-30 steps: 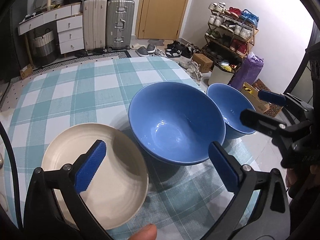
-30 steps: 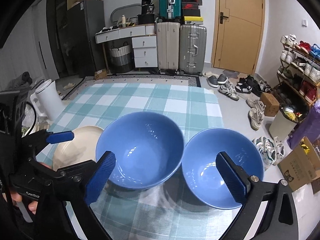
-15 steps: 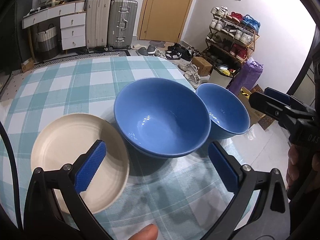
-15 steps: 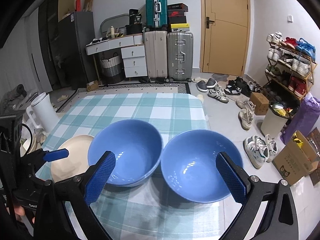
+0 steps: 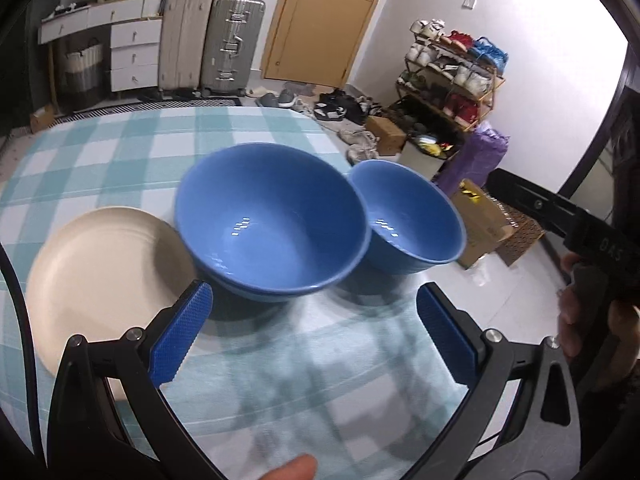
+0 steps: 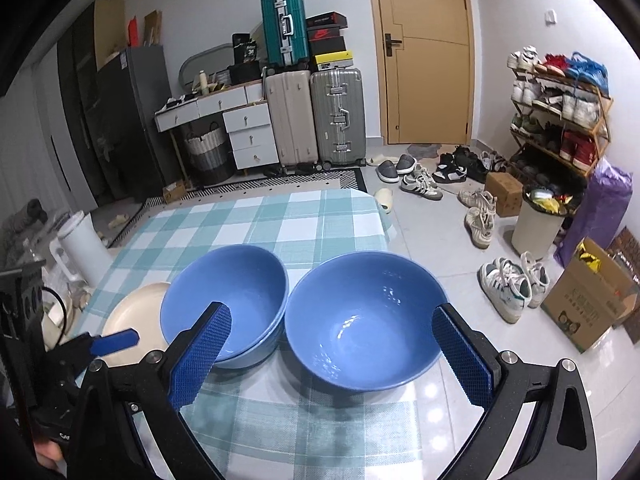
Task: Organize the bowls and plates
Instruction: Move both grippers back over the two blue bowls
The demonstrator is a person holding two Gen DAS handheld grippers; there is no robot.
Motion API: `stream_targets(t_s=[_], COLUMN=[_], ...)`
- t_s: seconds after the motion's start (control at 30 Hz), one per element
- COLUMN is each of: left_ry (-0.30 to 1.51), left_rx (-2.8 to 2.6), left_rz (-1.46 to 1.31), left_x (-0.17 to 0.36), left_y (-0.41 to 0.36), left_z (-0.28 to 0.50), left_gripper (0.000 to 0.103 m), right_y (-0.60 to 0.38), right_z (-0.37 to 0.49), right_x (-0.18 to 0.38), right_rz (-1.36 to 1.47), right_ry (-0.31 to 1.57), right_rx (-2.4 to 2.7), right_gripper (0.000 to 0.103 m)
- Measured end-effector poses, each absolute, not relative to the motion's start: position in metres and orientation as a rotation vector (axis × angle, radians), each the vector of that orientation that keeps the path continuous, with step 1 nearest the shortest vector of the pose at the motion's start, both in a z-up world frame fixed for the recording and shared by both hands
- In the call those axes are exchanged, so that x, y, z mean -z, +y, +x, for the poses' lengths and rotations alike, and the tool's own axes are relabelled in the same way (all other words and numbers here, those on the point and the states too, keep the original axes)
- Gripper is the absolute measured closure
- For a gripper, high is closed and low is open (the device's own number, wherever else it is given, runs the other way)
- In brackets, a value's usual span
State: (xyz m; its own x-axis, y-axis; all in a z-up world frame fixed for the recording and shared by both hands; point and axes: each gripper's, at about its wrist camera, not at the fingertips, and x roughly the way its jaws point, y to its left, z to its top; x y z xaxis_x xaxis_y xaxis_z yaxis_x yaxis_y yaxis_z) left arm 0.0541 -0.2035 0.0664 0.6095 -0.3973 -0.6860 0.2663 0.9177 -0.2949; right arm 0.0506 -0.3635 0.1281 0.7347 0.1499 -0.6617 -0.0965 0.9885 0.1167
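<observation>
A stack of two large blue bowls [image 5: 268,220] stands mid-table, also in the right wrist view [image 6: 228,300]. A single blue bowl [image 5: 412,220] stands to its right near the table edge; it also shows in the right wrist view [image 6: 360,320]. A cream plate [image 5: 100,272] lies to the left of the stack, partly hidden in the right wrist view [image 6: 132,316]. My left gripper [image 5: 316,332] is open and empty, held short of the stack. My right gripper [image 6: 332,360] is open and empty, its fingers either side of the single bowl without touching.
The table carries a teal and white checked cloth [image 5: 120,148]; its right edge is close to the single bowl. A white kettle [image 6: 84,248] stands off the table's left side. Suitcases [image 6: 336,116], drawers, scattered shoes and a shoe rack [image 6: 560,112] lie beyond.
Both grippers have drawn back and up from the bowls, which look smaller and farther. The bowls and plate have not moved. Both grippers remain open.
</observation>
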Motion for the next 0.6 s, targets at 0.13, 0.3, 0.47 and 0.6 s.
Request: stream_targets(t_s=[0.13, 0.3, 0.47, 0.6], left_ry=[0.822, 0.834, 0.862, 0.885], left_rx=[0.481, 0.52, 0.54, 0.52], left_rz=[-0.18, -0.209, -0.252, -0.254], left_x=[-0.07, -0.07, -0.063, -0.055], left_y=[-0.22, -0.244, -0.264, -0.284], left_z=[0.049, 0.051, 0.059, 0.069], left_gripper=[0.009, 0.022, 0.033, 0.038], right_y=[-0.375, -0.396, -0.417, -0.427], right_z=[0.047, 0.04, 0.042, 0.05], right_x=[-0.128, -0.13, -0.128, -0.12], right_rz=[0.083, 0.132, 0.174, 0.174], right_ry=[0.729, 0.72, 0.723, 0.746], right_rx=[-0.124, -0.116, -0.086, -0.082], right_gripper=[0.001, 0.001, 0.001, 0.001])
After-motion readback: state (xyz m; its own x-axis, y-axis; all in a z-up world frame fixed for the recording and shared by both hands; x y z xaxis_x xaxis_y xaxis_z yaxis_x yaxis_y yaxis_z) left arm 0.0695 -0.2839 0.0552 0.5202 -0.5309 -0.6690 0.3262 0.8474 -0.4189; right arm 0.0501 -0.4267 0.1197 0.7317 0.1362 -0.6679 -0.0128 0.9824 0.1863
